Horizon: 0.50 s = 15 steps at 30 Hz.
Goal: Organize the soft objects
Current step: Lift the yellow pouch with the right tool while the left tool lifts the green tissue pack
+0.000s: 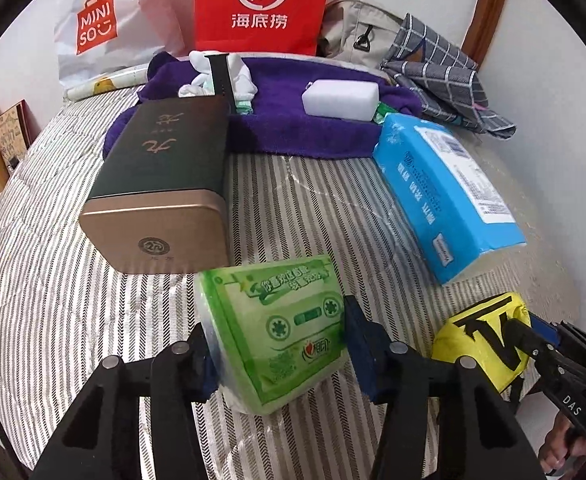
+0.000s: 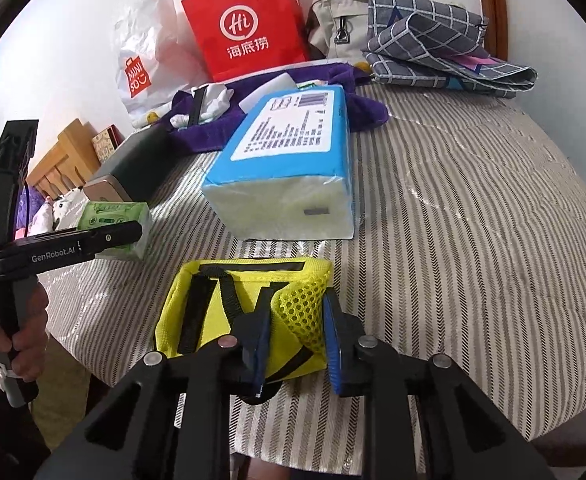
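Note:
My left gripper (image 1: 281, 352) is shut on a green tissue pack (image 1: 277, 328), its pads pressing both sides, low over the striped bed. The pack also shows in the right wrist view (image 2: 113, 220) behind the left gripper's body. My right gripper (image 2: 295, 344) is shut on a yellow mesh pouch with black straps (image 2: 245, 308) near the bed's front edge; the pouch also shows in the left wrist view (image 1: 481, 340). A blue tissue pack (image 1: 449, 196) (image 2: 289, 160) lies mid-bed. A purple towel (image 1: 289, 120) at the back carries a white sponge (image 1: 341, 98) and white socks (image 1: 221, 76).
A dark green tin box with a gold end (image 1: 165, 184) lies left of the green pack. A red paper bag (image 1: 261, 4), a white Miniso bag (image 1: 97, 24), a beige bag (image 2: 337, 24) and a grey checked cloth (image 2: 433, 40) stand along the back wall. The bed edge (image 2: 573, 420) is close.

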{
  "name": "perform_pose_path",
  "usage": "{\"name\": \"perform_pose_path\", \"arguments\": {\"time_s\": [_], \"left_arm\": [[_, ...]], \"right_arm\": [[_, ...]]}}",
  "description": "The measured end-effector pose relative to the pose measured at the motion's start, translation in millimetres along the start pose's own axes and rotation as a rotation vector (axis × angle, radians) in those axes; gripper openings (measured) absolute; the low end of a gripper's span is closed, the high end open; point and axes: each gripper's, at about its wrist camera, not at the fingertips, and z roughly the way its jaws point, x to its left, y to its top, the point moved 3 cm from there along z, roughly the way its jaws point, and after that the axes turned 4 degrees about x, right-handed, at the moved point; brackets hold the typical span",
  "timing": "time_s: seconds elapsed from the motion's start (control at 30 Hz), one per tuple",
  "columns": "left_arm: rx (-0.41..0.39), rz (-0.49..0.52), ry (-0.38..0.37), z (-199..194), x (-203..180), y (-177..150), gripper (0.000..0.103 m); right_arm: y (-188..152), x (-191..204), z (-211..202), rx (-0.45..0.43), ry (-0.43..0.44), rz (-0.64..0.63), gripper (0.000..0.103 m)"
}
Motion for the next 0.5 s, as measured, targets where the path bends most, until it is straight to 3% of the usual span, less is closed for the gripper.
{"name": "perform_pose_path", "arguments": {"time_s": [0.5], "left_arm": [[-0.062,-0.017,-0.025,-32,15,-7,0.046]], "right_arm": [[4,17,-16,-0.027,-0.006,-0.033,0.023]]}}
